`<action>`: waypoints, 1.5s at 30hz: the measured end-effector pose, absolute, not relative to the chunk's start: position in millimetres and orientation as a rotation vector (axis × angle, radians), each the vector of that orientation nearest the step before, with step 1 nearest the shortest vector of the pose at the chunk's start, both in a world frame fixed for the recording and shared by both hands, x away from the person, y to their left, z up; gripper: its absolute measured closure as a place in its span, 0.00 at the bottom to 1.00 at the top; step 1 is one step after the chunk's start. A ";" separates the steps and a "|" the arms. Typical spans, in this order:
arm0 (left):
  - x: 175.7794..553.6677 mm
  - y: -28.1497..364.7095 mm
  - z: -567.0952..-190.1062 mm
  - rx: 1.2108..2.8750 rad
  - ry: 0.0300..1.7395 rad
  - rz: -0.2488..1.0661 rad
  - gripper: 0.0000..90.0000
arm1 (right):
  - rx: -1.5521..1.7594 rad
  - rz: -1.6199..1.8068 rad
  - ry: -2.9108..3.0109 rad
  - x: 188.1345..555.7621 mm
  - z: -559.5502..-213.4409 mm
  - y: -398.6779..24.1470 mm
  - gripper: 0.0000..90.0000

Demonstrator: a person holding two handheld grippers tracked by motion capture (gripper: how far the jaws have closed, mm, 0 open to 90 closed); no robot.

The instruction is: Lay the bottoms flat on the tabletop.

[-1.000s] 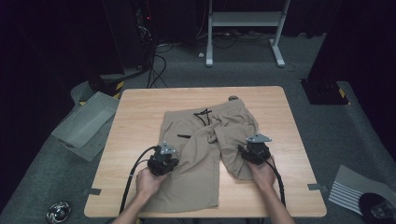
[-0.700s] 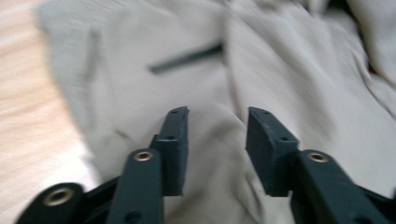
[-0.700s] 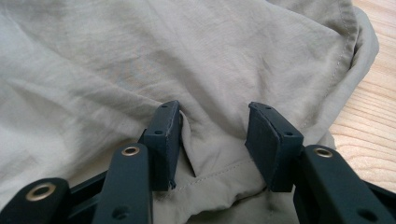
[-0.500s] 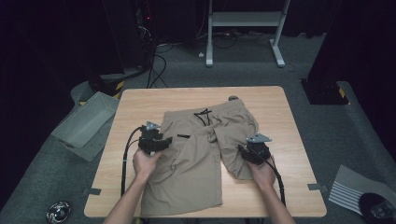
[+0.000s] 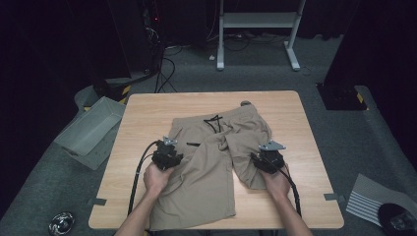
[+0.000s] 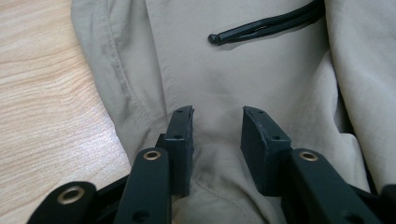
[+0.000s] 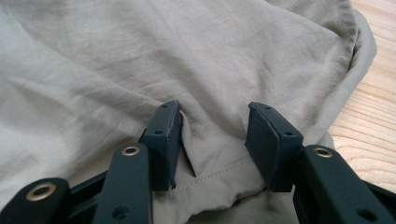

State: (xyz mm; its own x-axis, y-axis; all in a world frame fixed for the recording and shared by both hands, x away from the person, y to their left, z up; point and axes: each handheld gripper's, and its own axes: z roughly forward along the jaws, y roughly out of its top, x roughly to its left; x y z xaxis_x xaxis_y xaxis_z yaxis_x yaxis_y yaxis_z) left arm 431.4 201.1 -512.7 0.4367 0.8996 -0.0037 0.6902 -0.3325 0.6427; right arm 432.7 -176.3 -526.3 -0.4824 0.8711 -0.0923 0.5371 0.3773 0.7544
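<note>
Resting on the khaki shorts (image 5: 211, 157), the left gripper (image 6: 217, 140) has just been closing, fabric between its parted jaws; the right gripper (image 7: 215, 140) stands apart around a fold.

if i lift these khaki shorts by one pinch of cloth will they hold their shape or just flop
The shorts will probably flop: the thin fabric already lies creased and folded over itself on the table. They look light, so a small pinch should carry them. The drawstring would likely dangle. Cloth already bunches between the left gripper, whose jaws have just been closing, and inside the right gripper.
</note>
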 end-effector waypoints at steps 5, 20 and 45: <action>445.1 200.9 -515.6 2.082 1.362 0.528 0.62 | 1.264 0.982 2.190 436.5 -526.2 -181.6 0.57; 466.4 203.8 -517.3 2.046 1.394 0.526 0.54 | 0.908 1.156 2.395 401.4 -499.4 -112.3 0.57; 462.0 207.2 -507.2 2.045 1.426 0.569 0.41 | 0.786 1.131 2.444 379.2 -501.3 -119.9 0.71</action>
